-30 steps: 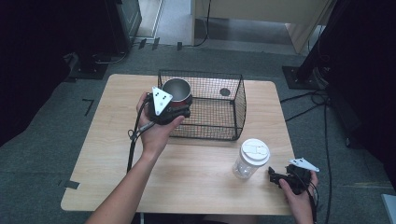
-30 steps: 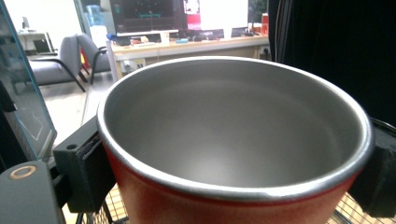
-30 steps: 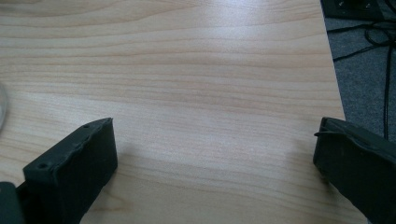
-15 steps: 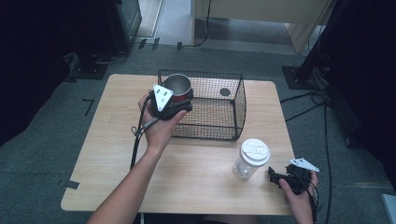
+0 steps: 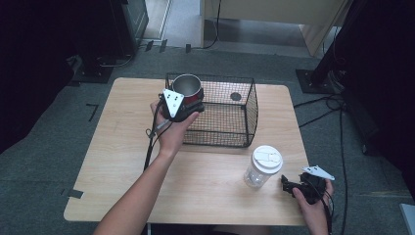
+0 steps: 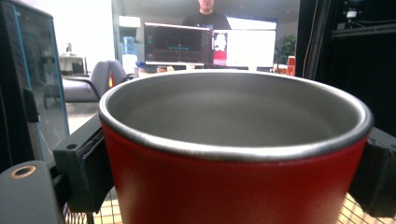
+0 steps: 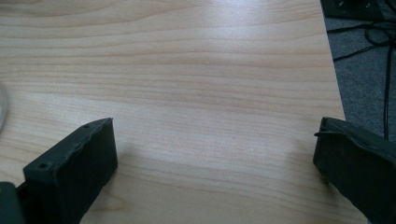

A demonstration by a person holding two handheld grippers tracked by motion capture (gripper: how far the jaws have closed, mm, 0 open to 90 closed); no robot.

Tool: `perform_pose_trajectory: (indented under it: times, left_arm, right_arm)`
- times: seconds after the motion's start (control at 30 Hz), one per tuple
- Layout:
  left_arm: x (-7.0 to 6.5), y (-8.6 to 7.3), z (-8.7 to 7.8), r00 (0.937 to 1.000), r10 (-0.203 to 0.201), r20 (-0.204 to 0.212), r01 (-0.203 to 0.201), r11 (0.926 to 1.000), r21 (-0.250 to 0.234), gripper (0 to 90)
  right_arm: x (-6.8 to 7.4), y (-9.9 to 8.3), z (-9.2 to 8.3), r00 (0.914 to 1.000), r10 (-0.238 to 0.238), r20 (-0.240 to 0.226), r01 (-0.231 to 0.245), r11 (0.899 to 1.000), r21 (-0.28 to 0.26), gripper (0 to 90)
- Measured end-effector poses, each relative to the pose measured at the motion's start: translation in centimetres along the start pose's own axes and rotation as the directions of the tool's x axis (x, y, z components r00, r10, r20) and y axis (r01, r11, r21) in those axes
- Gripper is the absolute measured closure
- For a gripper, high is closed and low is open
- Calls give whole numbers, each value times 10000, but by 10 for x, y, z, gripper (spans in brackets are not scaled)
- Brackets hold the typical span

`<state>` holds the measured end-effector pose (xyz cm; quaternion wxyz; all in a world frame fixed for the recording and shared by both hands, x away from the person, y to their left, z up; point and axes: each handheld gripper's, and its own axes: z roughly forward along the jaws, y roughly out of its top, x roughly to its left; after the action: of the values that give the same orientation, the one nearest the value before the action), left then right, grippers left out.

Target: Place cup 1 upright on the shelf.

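Holding a red mug point(image 5: 188, 90) by its sides at about ten o'clock on the table point(image 5: 122, 161), with the left gripper point(image 5: 183, 104) clamped on it, one jaw pressed to each flank in the left gripper view. Raised above the near-left corner of the wire basket point(image 5: 247, 115), steel-lined mouth up, upright as far as can be judged; whether the base is over the mesh floor or just at the rim, hard to tell from above. Grasp and lift done, then; lowering into the basket and letting go not yet done, by the look of it. Further right, standing near five o'clock, a clear jar point(image 5: 264, 168) with a white lid, untouched, outside the basket. Just beside it toward four o'clock, resting low at the table edge, the right gripper point(image 5: 288, 185), jaws spread wide over bare wood and gripping nothing. Probably next in line for the jar.
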<state>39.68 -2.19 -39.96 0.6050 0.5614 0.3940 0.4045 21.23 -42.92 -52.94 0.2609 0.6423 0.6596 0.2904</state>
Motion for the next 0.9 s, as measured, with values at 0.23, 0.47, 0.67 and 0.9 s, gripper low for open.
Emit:
perform_pose_trajectory:
  times: [0.23, 0.47, 0.67, 0.9]
  left_arm:
    - [-3, -7, 9, 9993, 270, -267, -287, 9975, -649, 77]
    - [-3, -18, 18, 9981, 379, -477, -413, 9965, -733, 77]
    - [-5, -28, 25, 9985, 258, -490, -287, 9978, -605, 77]
    - [-6, -37, 32, 9981, 179, -597, -180, 9998, -14, 77]
  right_arm:
    - [0, 0, 0, 10000, -1, -4, 1, 10000, -3, 0]
    - [0, 0, 0, 10000, -19, -40, 19, 10000, 9, 0]
    - [0, 0, 0, 10000, -24, -49, 24, 10000, 8, 0]
    - [0, 0, 0, 10000, -22, -49, 23, 10000, 8, 0]
